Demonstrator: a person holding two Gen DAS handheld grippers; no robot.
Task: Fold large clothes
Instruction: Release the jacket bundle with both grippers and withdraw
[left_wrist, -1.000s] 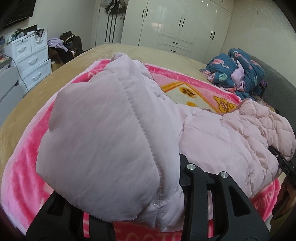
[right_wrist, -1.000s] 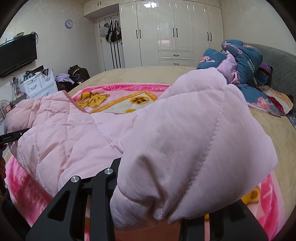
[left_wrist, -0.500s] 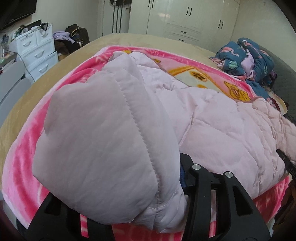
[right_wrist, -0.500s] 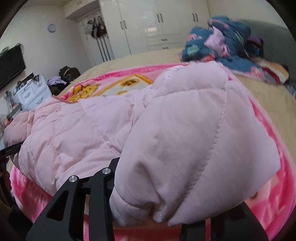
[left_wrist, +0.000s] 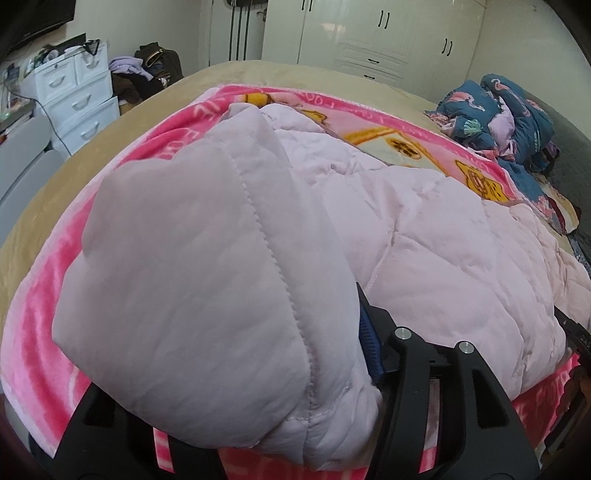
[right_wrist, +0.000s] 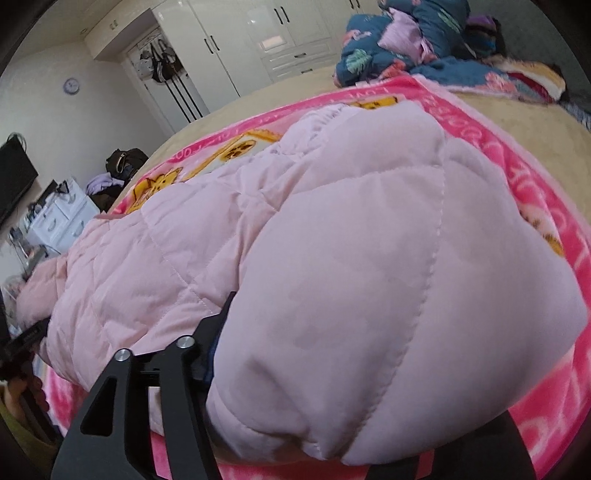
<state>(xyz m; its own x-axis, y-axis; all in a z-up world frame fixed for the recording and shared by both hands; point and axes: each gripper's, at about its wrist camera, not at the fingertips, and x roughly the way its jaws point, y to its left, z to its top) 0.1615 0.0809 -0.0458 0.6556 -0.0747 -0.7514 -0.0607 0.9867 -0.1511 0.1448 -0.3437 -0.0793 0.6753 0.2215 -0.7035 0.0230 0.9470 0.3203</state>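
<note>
A big puffy pink coat (left_wrist: 424, 236) is lying across a bright pink blanket (left_wrist: 44, 302) on the bed (left_wrist: 92, 155). Both ends of the coat are bulging up close to the cameras.

The left gripper (left_wrist: 236, 435) is sitting at one end of the coat. Its jaws are opening, and a fat fold of the coat is lying between them. The blue pad on one finger (left_wrist: 369, 343) is standing just beside the cloth, not squeezing it.

The right gripper (right_wrist: 332, 424) is at the other end. Its jaws are opening too, with a puffy fold between them. The fold is hiding its fingertips, and nothing looks pinched.

A pile of blue bedding (right_wrist: 402, 40) is lying at the far side of the bed. White drawers (left_wrist: 74, 92) are standing beside the bed.
</note>
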